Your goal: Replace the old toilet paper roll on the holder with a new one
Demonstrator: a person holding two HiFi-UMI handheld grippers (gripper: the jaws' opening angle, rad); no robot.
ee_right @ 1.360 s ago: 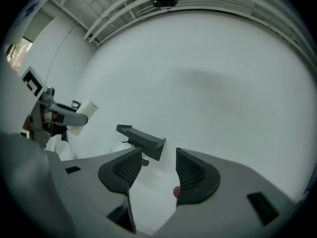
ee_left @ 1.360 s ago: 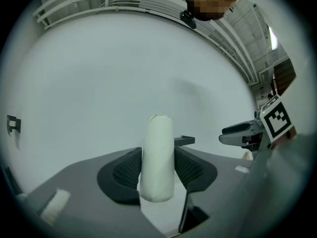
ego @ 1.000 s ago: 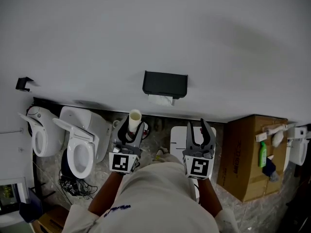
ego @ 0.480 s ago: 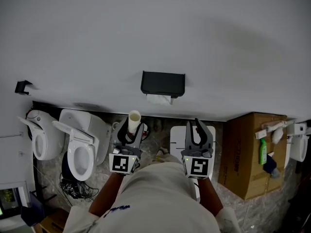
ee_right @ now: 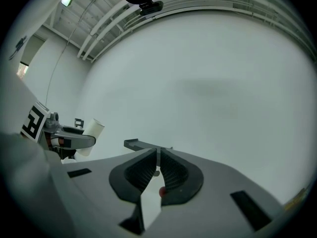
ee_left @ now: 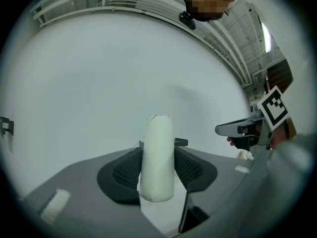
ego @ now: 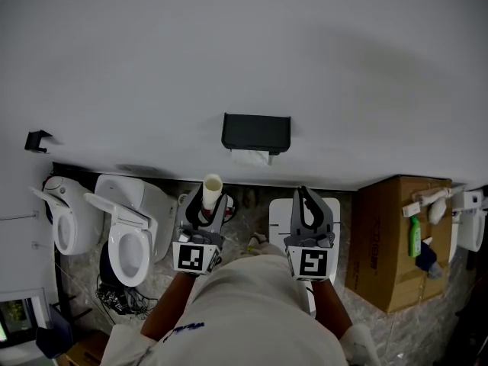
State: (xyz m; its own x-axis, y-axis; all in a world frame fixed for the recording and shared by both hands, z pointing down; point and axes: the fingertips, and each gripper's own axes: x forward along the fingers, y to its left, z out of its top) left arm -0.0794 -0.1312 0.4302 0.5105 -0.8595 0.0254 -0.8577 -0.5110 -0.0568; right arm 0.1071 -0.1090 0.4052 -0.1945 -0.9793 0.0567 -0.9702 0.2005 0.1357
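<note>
A black paper holder (ego: pixel 255 133) hangs on the white wall, with a strip of tissue (ego: pixel 252 157) below its lid. My left gripper (ego: pixel 207 199) is shut on a bare cardboard tube (ego: pixel 211 184), which stands upright between the pads (ee_left: pixel 157 157). It is held level, short of the wall and left of the holder (ee_left: pixel 181 142). My right gripper (ego: pixel 304 195) has just been closing; its jaws now meet with nothing between them (ee_right: pixel 157 151). It points at the wall just below the holder (ee_right: pixel 143 144). The left gripper's tube (ee_right: pixel 93 129) shows at the right gripper view's left.
Two white toilets (ego: pixel 131 227) (ego: pixel 65 213) stand at the left, with cables (ego: pixel 114 294) on the floor. At the right, a cardboard box (ego: pixel 389 242) stands with a green bottle (ego: pixel 415 239) beside it. A white panel (ego: pixel 280 213) lies under the right gripper. A black bracket (ego: pixel 35 139) is on the wall.
The right gripper's jaws have gone from wide apart to closed together, empty. The left gripper and its tube have stayed where they were.
</note>
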